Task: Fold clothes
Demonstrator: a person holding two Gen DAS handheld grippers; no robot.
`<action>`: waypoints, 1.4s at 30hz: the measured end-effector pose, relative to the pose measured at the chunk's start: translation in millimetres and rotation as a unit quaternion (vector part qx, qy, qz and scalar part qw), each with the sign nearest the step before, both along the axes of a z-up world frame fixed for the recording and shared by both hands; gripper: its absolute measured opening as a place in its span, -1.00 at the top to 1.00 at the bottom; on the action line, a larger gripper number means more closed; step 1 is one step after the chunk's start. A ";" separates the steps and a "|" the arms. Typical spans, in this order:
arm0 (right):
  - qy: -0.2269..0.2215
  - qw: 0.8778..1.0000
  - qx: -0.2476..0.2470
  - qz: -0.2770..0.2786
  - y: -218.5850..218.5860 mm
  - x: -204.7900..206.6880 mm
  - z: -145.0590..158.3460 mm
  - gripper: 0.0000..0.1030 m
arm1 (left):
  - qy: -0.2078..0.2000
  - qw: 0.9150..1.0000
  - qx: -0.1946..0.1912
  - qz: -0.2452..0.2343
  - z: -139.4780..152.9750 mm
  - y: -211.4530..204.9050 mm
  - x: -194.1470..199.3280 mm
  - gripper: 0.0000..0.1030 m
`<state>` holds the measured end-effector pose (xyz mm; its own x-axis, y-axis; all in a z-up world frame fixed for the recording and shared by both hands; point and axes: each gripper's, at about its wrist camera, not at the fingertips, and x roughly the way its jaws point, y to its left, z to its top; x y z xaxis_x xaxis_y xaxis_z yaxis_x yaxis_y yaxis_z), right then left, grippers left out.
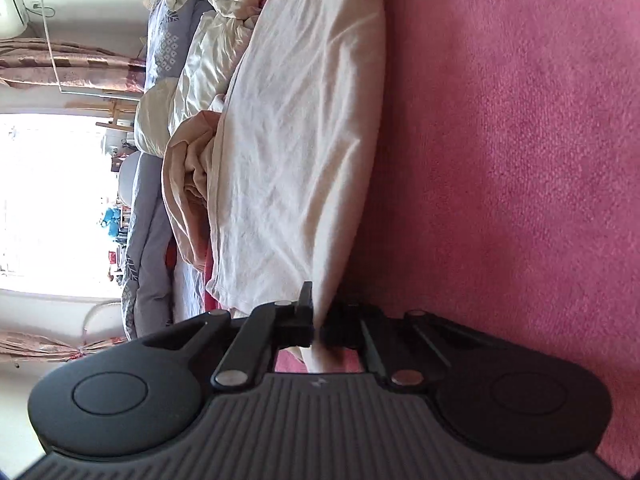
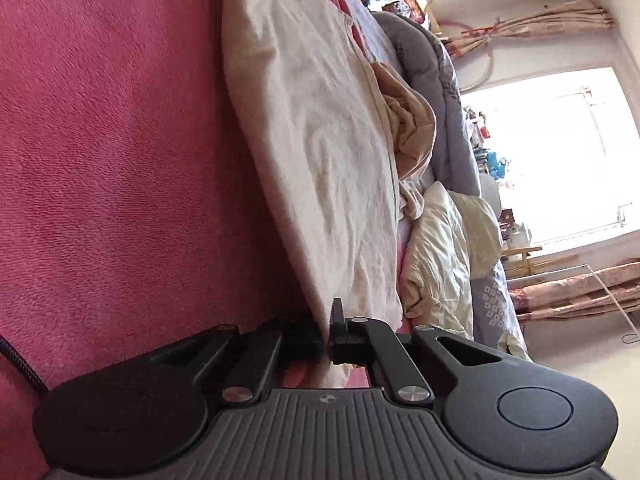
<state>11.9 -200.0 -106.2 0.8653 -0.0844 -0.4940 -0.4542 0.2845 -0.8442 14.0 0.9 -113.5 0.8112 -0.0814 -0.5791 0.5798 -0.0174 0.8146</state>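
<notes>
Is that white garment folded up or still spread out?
Spread out: the white garment lies long and flat on the pink blanket, one end pinched in each gripper.

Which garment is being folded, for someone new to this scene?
Start from the pink blanket covering the bed. On it lies a white garment, stretched out, one edge pinched by the left gripper and right gripper. Unlike the crumpled tan cloth beside it, it is white and flat.
</notes>
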 end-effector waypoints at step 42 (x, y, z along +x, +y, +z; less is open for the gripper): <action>0.004 0.774 0.597 -0.212 -25.0 -132.4 93.1 -0.25 | 0.130 0.627 -0.660 0.392 105.6 90.2 -106.6 -0.52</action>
<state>-120.5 -225.0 -13.1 0.8814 0.1611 -0.4441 -0.1109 0.9843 0.1370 -92.6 91.1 -7.9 0.7943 -0.2641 -0.5472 0.1048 0.9466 -0.3047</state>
